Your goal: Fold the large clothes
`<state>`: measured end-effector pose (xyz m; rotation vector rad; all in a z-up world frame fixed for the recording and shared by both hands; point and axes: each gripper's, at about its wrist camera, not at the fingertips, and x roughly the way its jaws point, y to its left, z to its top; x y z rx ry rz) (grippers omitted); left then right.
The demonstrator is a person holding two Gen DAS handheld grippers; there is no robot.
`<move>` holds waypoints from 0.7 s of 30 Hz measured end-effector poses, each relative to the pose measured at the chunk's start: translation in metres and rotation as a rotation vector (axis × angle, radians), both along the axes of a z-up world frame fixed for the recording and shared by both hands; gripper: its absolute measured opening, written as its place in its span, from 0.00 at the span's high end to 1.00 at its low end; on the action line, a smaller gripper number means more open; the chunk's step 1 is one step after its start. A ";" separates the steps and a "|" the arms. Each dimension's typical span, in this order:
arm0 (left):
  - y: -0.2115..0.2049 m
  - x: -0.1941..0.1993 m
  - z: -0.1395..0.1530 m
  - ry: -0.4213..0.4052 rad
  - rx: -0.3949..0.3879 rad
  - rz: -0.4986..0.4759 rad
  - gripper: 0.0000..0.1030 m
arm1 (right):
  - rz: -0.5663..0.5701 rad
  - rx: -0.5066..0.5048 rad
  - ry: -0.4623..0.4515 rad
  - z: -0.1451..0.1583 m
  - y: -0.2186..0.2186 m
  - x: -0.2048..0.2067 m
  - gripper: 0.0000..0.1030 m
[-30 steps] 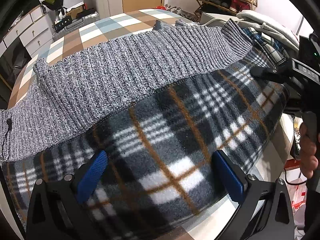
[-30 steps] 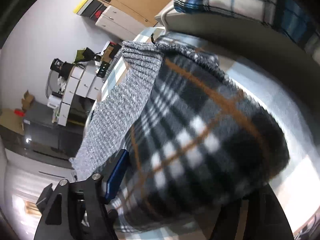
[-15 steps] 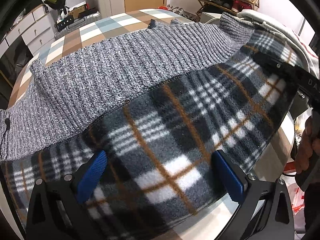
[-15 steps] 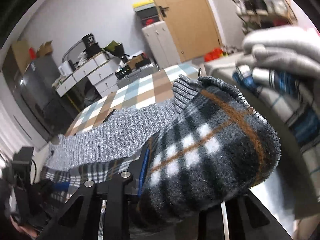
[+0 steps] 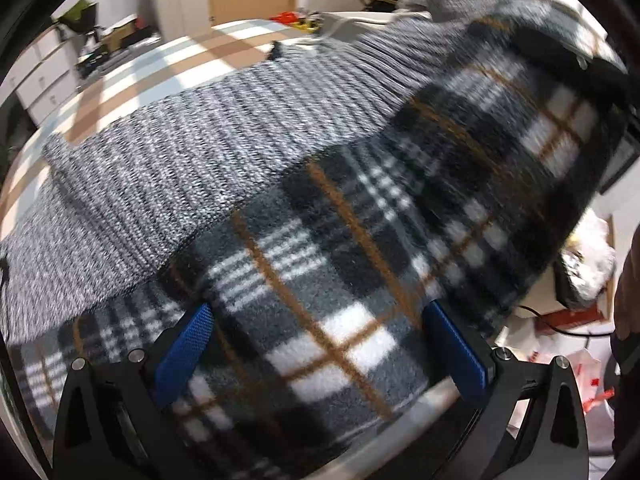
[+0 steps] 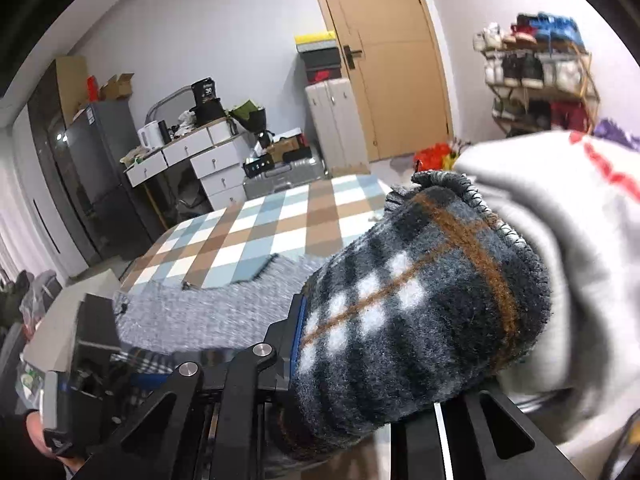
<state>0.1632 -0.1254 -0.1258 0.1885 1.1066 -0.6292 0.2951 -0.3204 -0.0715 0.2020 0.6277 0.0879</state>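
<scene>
The large garment has a grey knit outside (image 5: 192,168) and a dark plaid fleece lining (image 5: 344,288) with orange and white lines. It lies across the checked table (image 5: 132,76). My left gripper (image 5: 320,356) has its blue pads (image 5: 184,354) wide apart, with the fleece edge lying between them. My right gripper (image 6: 384,360) is shut on a bunched corner of the fleece lining (image 6: 420,300) and holds it lifted off the table. The grey knit (image 6: 208,312) trails down to the table behind it.
A pile of pale folded clothes (image 6: 560,240) lies right beside my right gripper. Beyond the table stand white drawers (image 6: 192,160), a suitcase (image 6: 280,176), a door (image 6: 384,52) and a shoe rack (image 6: 536,76). The other gripper and hand (image 6: 76,380) show at lower left.
My right gripper has lifted the plaid corner up and swung it level, raising the garment's right side. The left gripper stays wide apart around the near edge; the cloth has shifted and blurred.
</scene>
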 end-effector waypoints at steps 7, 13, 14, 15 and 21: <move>0.045 -0.015 0.028 0.058 -0.048 -0.125 0.02 | 0.002 -0.079 -0.003 0.018 0.007 -0.005 0.82; 0.150 -0.018 0.050 -0.062 0.001 0.083 0.02 | 0.014 -0.202 -0.016 0.024 0.033 -0.004 0.82; 0.163 -0.012 0.040 -0.036 0.008 0.112 0.02 | 0.021 -0.218 -0.023 0.025 0.039 -0.005 0.82; 0.174 -0.006 0.026 0.014 -0.002 0.144 0.02 | 0.034 -0.244 -0.033 0.026 0.047 -0.006 0.82; 0.202 -0.001 0.002 0.100 -0.150 0.157 0.02 | 0.158 -0.433 -0.133 0.039 0.117 -0.021 0.82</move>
